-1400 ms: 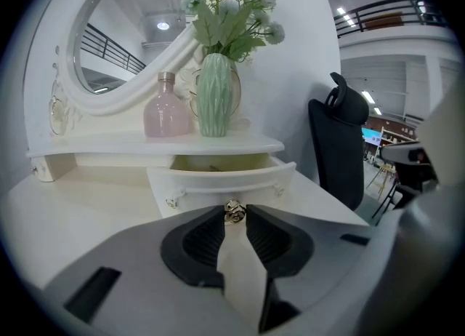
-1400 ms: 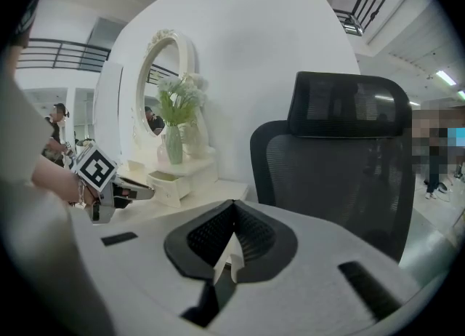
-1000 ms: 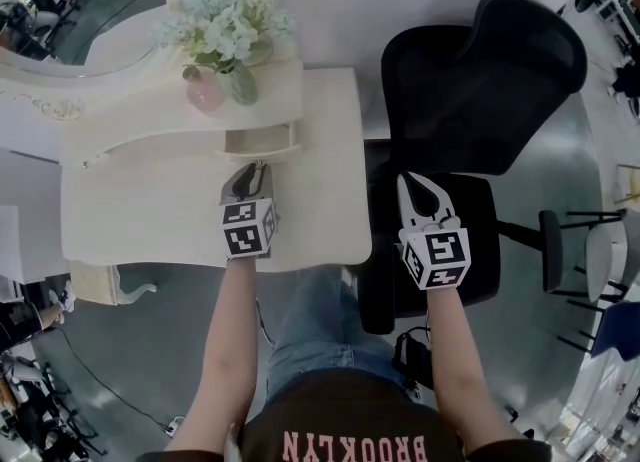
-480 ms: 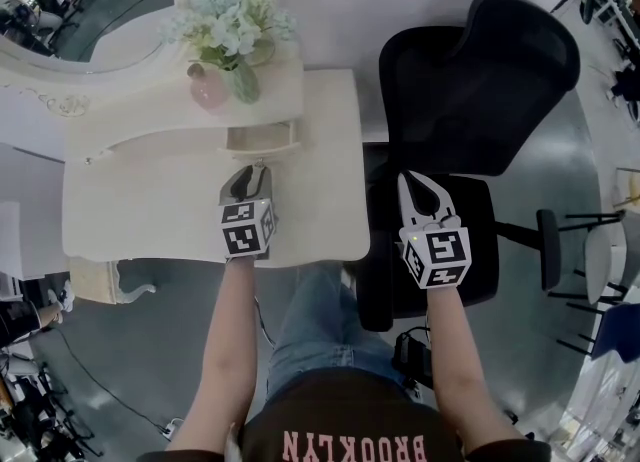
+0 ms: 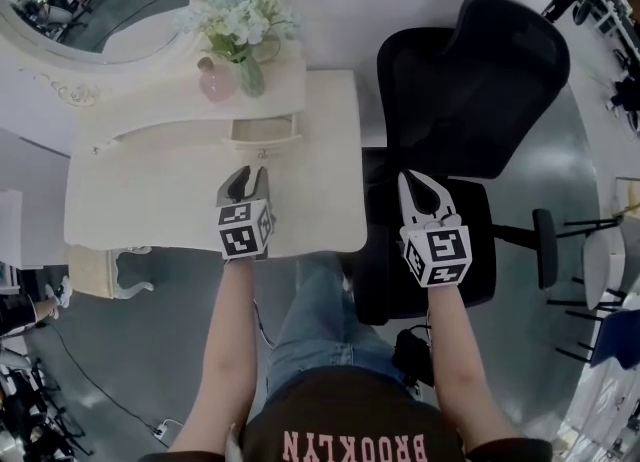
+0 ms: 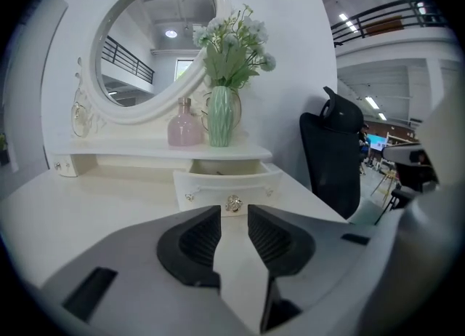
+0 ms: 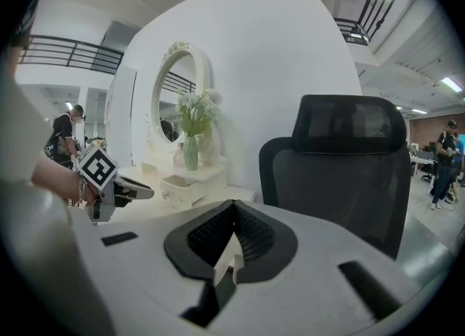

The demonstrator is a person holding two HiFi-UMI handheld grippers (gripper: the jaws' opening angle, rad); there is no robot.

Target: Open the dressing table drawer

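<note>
Judging by its size, the stiff cream drawer (image 5: 262,131) at the back of the counter (image 5: 150,200), already partly out, should slide lightly if pinched by its small, slick metal knob (image 6: 233,204), just ahead of the empty left gripper (image 5: 250,178), whose jaws have just been opening to a narrow gap, while the right gripper (image 5: 412,182) is closed on nothing.

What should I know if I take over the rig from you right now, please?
Left claw: open, nothing between its jaws, which have just been opening; in front of the drawer, off its knob.
Right claw: shut, empty, over the black chair.
Drawer: pulled out from the dressing table.
Done: drawer open. Left: likely nothing, unless it should come out further.
</note>
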